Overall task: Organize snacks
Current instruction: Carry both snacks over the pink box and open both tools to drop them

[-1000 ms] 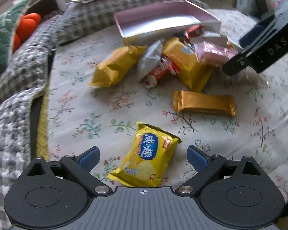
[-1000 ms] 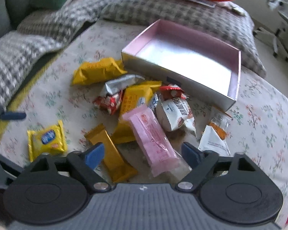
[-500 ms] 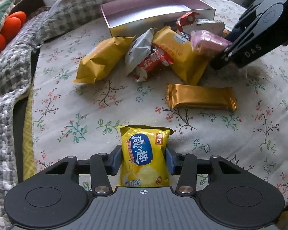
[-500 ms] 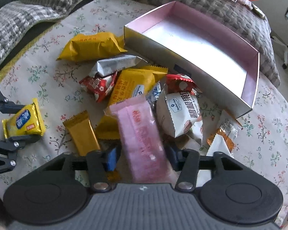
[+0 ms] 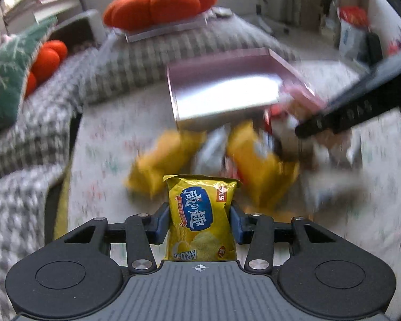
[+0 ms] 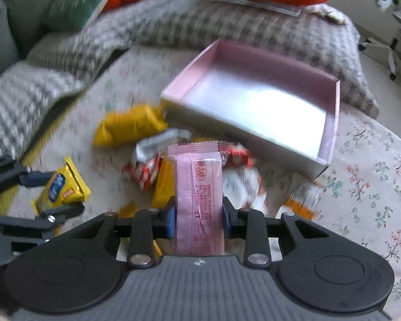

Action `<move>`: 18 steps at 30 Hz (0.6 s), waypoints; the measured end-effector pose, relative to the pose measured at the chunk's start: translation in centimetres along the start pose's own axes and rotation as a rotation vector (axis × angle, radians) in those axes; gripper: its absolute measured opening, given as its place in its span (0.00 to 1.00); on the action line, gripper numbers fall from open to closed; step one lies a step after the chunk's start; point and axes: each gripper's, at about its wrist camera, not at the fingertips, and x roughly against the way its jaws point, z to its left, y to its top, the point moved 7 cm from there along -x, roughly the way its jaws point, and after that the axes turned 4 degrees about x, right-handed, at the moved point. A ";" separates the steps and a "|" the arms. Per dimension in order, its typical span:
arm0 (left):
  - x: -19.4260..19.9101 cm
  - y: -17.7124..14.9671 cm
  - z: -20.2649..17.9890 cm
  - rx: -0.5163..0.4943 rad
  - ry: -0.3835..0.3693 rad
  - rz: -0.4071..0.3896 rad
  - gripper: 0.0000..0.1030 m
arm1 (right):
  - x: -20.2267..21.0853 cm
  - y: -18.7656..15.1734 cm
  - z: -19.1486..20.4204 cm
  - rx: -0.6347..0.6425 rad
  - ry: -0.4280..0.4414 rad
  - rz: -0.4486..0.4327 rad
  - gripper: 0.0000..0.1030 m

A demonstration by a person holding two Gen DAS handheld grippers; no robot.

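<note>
**Both grippers now hold a snack, lifted off the cloth**

Left wrist view: the left gripper (image 5: 200,220), open around the packet a second ago, is now clenched on the yellow chip packet (image 5: 200,216) at lower centre, its blue pads pressing both sides. The scene behind is blurred. The pink box (image 5: 222,93) sits upper centre, empty as far as shows, with the snack pile (image 5: 227,149) just below it.

Right wrist view: the right gripper (image 6: 198,218), wide open a second ago, grips the pink wafer pack (image 6: 199,200) upright at centre. The pink box (image 6: 256,107) lies beyond, upper right on the floral cloth (image 6: 374,176). Judging by this, both picks are done; carrying to the box comes next.
</note>
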 end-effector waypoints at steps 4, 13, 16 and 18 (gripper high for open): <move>-1.3 5.3 0.5 0.090 0.012 -0.064 0.41 | 1.2 1.8 -3.5 -0.135 -0.027 -0.079 0.28; -9.8 12.6 1.2 0.238 0.019 -0.092 0.42 | -1.4 4.9 -11.1 -0.377 -0.114 -0.170 0.28; -11.6 13.1 1.4 0.244 0.022 -0.094 0.42 | -2.8 5.6 -11.8 -0.409 -0.119 -0.181 0.28; -12.7 13.3 1.6 0.263 0.019 -0.088 0.42 | -3.6 5.6 -12.3 -0.439 -0.113 -0.182 0.29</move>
